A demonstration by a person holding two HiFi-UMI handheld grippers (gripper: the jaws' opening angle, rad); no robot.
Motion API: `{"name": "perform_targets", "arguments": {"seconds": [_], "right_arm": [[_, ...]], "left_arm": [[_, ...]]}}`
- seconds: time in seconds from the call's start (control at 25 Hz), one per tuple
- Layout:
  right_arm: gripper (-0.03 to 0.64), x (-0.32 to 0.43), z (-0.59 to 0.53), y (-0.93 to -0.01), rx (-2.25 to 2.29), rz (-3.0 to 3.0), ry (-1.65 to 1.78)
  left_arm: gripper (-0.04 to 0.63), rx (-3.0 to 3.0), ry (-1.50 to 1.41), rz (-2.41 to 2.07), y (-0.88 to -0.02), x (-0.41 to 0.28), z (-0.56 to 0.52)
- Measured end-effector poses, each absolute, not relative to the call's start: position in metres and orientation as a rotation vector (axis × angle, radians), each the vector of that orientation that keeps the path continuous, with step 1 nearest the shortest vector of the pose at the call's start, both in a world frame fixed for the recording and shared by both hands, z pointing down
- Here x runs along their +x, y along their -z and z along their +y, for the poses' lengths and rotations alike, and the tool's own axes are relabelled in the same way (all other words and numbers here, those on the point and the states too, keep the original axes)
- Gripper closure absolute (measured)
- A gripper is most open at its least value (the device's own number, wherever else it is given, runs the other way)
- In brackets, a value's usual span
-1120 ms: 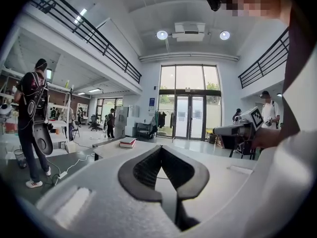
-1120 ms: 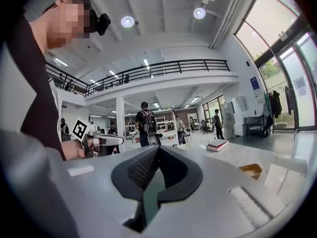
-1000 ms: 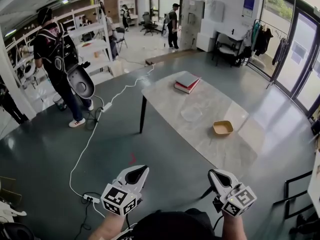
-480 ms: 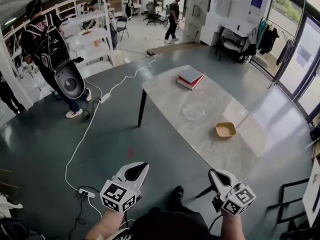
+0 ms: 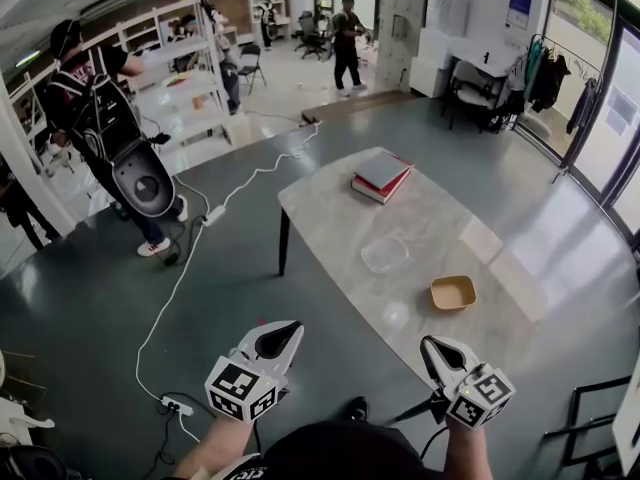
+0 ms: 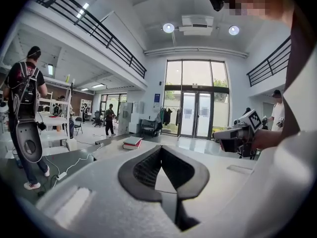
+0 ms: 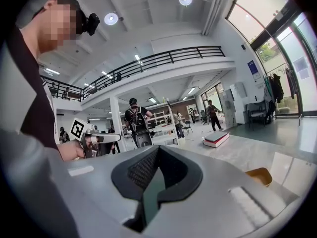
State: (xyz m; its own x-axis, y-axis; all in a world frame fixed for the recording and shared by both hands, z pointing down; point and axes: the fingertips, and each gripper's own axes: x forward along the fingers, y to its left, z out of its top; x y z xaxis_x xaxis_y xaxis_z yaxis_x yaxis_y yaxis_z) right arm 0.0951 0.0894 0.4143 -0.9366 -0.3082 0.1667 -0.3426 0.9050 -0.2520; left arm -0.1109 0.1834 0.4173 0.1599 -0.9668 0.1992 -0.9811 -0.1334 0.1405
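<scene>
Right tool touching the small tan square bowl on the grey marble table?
Apart. Head view: right tool hangs short of the small tan square bowl, with bare grey marble table between them.

A small tan bowl point(image 5: 453, 293) sits upright on the pale marble desk point(image 5: 330, 218), towards its near end and close to its right-hand edge. It is shallow and square with rounded corners, and its inside looks bare. Of the things on the desk, it lies nearest the right gripper point(image 5: 432, 346), though well apart from it. Just beyond the bowl, about the middle of the desk, lies a clear, see-through dish point(image 5: 384, 254), flat and hard to make out against the stone. At the far end two books point(image 5: 381, 176) lie flat in a stack, a grey-covered one on a red one, the upper set slightly askew.
</scene>
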Motion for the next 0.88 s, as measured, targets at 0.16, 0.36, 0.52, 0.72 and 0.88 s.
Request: {"name": "perform_targets", "arguments": {"seconds": [0.16, 0.36, 0.52, 0.72, 0.88], "right_arm": [[0.615, 0.1, 0.051, -0.416, 0.516, -2.947, -0.449], [0.615, 0.125, 0.001, -0.425, 0.571, -2.943, -0.49], [0.615, 0.142, -0.029, -0.43, 0.588, -2.932, -0.519], [0.615, 0.152, -0.056, -0.445, 0.625, -2.912, -0.592], [0.615, 0.155, -0.079, -0.451, 0.663, -2.88, -0.612]], "left_arm": [[0.591, 2.204, -0.107, -1.881, -0.414, -0.108, 0.141], [0.591, 2.21, -0.142, -1.846, -0.424, -0.09, 0.088], [0.591, 2.234, -0.155, -1.824, -0.423, -0.075, 0.053], [0.591, 2.267, -0.188, -1.77, -0.432, -0.06, 0.016], [0.591, 2.28, -0.175, -1.734, -0.435, -0.064, -0.021]]}}
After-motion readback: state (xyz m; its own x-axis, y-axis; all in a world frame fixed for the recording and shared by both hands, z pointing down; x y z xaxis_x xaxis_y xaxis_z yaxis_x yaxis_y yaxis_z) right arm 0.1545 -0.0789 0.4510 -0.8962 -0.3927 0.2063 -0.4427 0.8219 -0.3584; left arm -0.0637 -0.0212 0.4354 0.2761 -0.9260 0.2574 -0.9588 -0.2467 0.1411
